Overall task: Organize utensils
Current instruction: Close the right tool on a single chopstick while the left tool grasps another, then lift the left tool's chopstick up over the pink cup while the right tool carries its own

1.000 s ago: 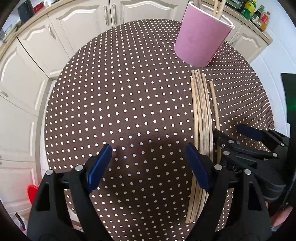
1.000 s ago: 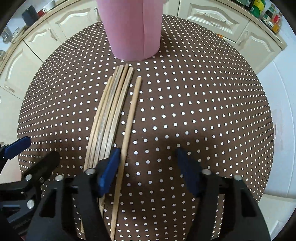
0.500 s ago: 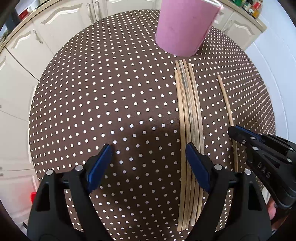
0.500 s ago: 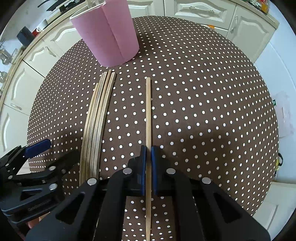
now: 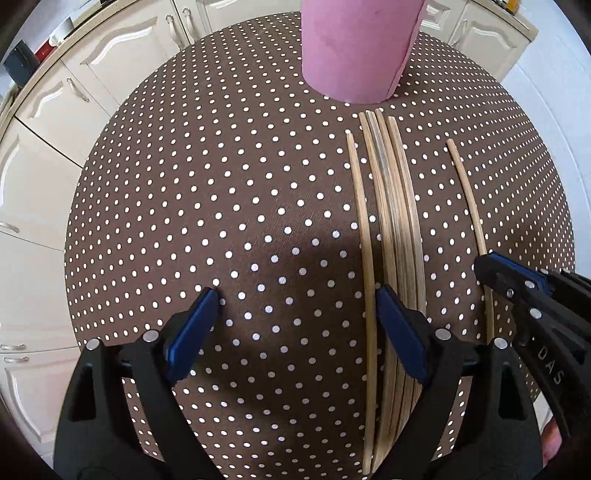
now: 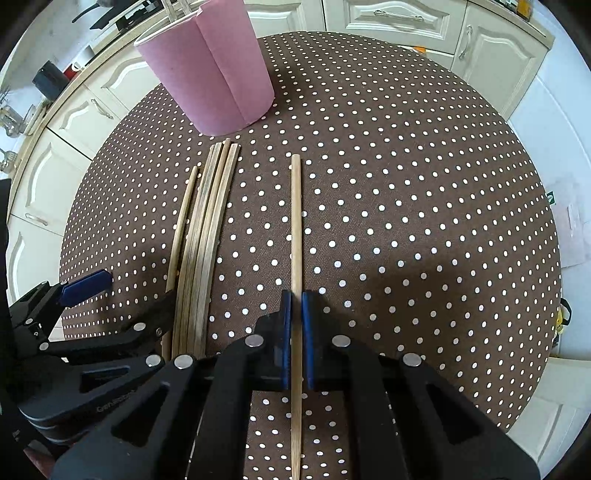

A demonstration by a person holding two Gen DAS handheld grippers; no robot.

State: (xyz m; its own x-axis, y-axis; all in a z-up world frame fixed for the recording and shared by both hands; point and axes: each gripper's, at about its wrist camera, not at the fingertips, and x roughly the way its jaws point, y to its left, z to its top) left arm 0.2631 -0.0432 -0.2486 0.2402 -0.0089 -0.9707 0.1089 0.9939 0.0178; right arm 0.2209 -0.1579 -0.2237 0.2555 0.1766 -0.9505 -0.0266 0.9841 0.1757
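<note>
A pink cup stands at the far side of a brown polka-dot table. Below it lies a bundle of wooden chopsticks. One thin stick lies just left of the bundle. My left gripper is low over the table with its jaws opening. Its right finger rests between that thin stick and the bundle, so the stick lies inside the jaws with no pad pressing on it. My right gripper is shut on a single chopstick, right of the bundle.
White kitchen cabinets surround the table. A counter with dark items runs along the upper left. The table edge curves close on the left and right. The cloth right of the held chopstick is bare.
My right gripper closed on the single chopstick and carried it right, away from the bundle. My left gripper moved right to the bundle, and one thin stick now lies apart on the bundle's left.
</note>
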